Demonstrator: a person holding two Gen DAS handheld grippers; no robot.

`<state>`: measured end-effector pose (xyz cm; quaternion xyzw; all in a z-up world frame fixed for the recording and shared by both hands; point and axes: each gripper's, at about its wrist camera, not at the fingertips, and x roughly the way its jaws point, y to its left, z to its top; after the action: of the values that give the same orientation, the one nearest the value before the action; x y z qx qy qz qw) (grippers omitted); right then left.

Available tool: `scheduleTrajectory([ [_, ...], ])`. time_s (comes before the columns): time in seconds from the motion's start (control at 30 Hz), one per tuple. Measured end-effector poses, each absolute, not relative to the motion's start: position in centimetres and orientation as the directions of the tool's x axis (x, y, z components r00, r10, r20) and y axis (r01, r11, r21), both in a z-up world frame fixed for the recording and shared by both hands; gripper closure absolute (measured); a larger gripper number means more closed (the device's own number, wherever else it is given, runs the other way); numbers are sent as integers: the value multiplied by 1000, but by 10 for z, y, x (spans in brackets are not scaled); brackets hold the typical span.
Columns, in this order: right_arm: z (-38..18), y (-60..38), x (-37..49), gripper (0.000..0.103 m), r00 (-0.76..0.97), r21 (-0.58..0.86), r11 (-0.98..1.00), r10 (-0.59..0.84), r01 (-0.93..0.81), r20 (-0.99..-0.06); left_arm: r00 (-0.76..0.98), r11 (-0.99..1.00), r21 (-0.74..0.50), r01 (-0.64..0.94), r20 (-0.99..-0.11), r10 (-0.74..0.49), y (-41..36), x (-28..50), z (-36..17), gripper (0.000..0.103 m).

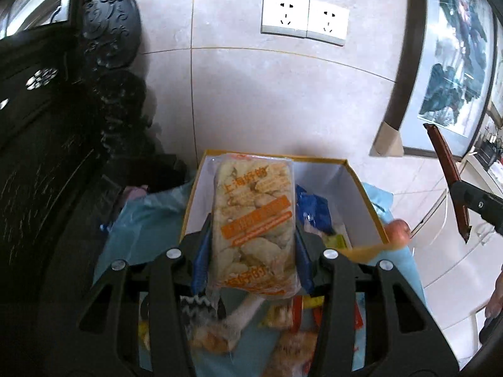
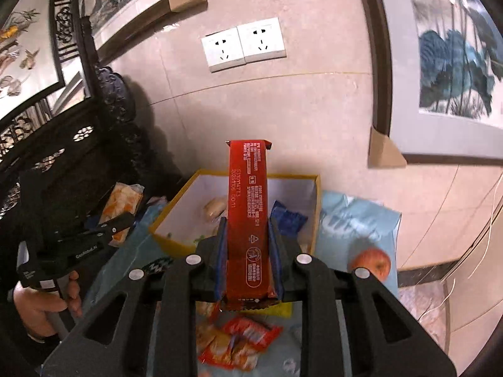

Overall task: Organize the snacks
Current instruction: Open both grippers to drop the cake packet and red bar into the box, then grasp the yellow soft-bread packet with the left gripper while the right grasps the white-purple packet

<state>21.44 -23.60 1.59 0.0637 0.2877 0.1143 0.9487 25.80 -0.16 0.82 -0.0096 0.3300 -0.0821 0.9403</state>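
Mid-sorting: the left gripper point(image 1: 253, 248) was clamped on a biscuit pack point(image 1: 254, 220), the right gripper point(image 2: 248, 251) on a red bar point(image 2: 248, 220); next, I judged, both needed lowering into the yellow box point(image 2: 316, 207) at frame centre.

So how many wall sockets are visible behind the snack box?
2. The left socket and the right socket sit side by side on the tiled wall, directly above the yellow box. Both look unused; none appears hidden.

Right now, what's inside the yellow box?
Inside the yellow box: a blue packet and a pale round snack. The red bar in the right claw covers the middle.
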Motion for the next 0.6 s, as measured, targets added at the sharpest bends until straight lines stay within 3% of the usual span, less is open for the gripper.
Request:
scheduleTrajectory([
  [0.17,7,-226,265,78,821,142,980,195,-140,-537,764,987,-57,154,-626,-155,-17,304,-1,54],
  [0.2,4,-223,275,75,812,141,981,190,-133,-552,770,987,-66,149,-619,-158,-18,310,-2,45],
  [0.23,-1,-221,285,62,798,137,983,181,-124,-575,772,987,-75,143,-616,-159,-18,314,-3,17],
  [0.27,-5,-217,294,49,785,108,987,161,-120,-598,778,988,-93,122,-609,-153,-17,320,-4,8],
  [0.33,-9,-210,295,42,788,42,991,127,-128,-602,769,990,-111,86,-624,-137,-13,327,-9,8],
  [0.6,-38,-237,267,42,749,73,992,125,-102,-651,744,994,-71,80,-659,-108,15,298,-33,8],
])
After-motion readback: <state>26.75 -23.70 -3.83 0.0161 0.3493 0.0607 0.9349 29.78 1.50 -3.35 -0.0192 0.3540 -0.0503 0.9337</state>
